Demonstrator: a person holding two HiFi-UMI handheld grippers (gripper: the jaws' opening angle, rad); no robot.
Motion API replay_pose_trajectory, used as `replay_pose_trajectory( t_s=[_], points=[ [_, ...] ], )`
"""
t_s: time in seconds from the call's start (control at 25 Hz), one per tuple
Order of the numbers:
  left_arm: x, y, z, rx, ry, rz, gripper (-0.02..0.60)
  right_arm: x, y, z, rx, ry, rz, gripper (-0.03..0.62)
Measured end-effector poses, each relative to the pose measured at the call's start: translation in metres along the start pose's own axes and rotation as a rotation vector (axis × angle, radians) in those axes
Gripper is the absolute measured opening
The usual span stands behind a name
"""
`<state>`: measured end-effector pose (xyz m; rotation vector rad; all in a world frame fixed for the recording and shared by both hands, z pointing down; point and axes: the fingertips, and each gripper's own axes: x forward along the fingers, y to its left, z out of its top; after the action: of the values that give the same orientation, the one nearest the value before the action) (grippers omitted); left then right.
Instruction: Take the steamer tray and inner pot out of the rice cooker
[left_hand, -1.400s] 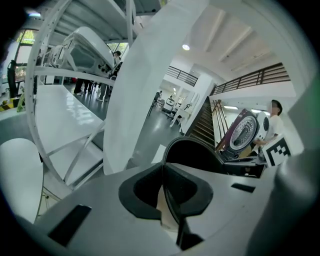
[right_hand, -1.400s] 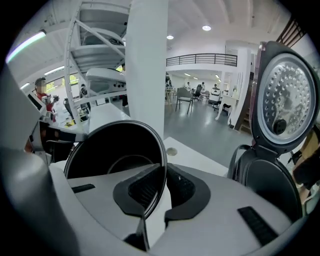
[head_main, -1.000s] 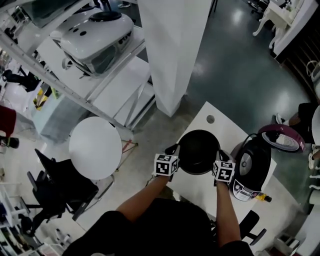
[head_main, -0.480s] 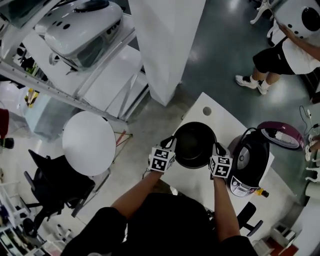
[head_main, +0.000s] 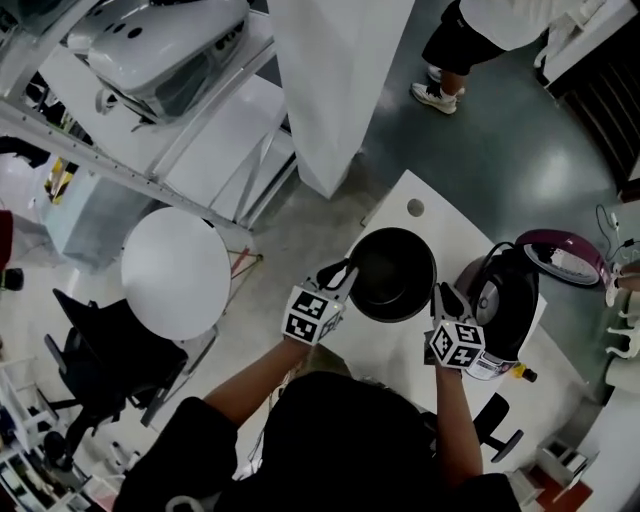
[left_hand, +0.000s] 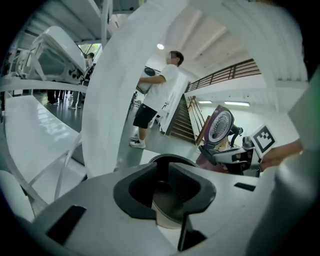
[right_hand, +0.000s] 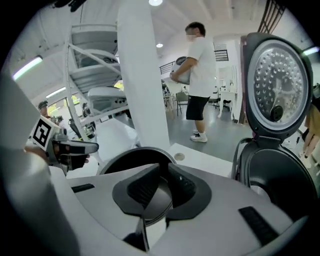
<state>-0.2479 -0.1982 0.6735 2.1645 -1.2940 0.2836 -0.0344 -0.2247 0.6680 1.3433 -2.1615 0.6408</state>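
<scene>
A: Where's the inner pot (head_main: 393, 275)?

B: Out of the rice cooker (head_main: 505, 300). In the head view it sits over the near-left part of the white table (head_main: 452, 226), just left of the cooker body. Can't tell whether its base is on the tabletop or just off it.

A: Grippers?

B: One on each side of the pot. The left gripper (head_main: 343, 277) is at the left rim. In its own view the left gripper (left_hand: 165, 172) has its jaws pinched down to a narrow slot, with the pot's rim and pale outer wall (left_hand: 167, 202) in that slot. The right gripper (head_main: 441, 298) is at the right rim. In the right gripper view the right gripper (right_hand: 164, 175) looks the same: jaws nearly together, clamped over the rim, with the dark inside of the pot (right_hand: 125, 162) to the left of them.

A: Cooker state?

B: The lid (head_main: 562, 262) is open and tilted back, with a purple edge. The right gripper view shows the lid's perforated inner plate (right_hand: 277, 85) upright above the open cavity (right_hand: 275, 175), on the right side of that picture. The left gripper view catches the same lid (left_hand: 220, 125) beyond the pot.

A: Anything else around?

B: There's a white column (head_main: 335, 90) far-left of the table. A person (head_main: 480, 25) in a white shirt and dark shorts stands on the floor at the far side, well apart from the table. A round white tabletop (head_main: 175, 272) is at left, with a black chair (head_main: 100, 350) just nearer than it.
</scene>
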Motion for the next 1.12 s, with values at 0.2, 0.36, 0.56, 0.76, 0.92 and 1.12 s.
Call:
replay_pose_trajectory(
  t_s=[0.2,0.36,0.56,0.76,0.92,1.12],
  points=[
    [-0.026,-0.046,0.017,0.069,-0.075,-0.038,0.044,-0.061,0.012,0.018,0.09,-0.134,0.09,0.014],
    [-0.05,-0.104,0.011,0.046,-0.116,-0.068,0.013,-0.133,0.008,0.013,0.101,-0.212,0.1,0.006],
    [-0.073,-0.206,-0.018,0.131,-0.13,-0.119,0.005,-0.232,-0.012,-0.021,0.113,-0.33,0.139,0.006],
    [-0.109,-0.31,-0.057,0.179,-0.178,-0.144,0.005,-0.334,-0.047,-0.09,0.073,-0.398,0.05,0.005],
    [-0.144,-0.367,-0.099,0.169,-0.214,-0.103,0.005,-0.405,-0.071,-0.145,0.024,-0.427,-0.022,0.005],
    [-0.192,-0.431,-0.148,0.174,-0.218,-0.056,0.005,-0.48,-0.098,-0.201,0.046,-0.437,-0.096,0.003]
  ],
)
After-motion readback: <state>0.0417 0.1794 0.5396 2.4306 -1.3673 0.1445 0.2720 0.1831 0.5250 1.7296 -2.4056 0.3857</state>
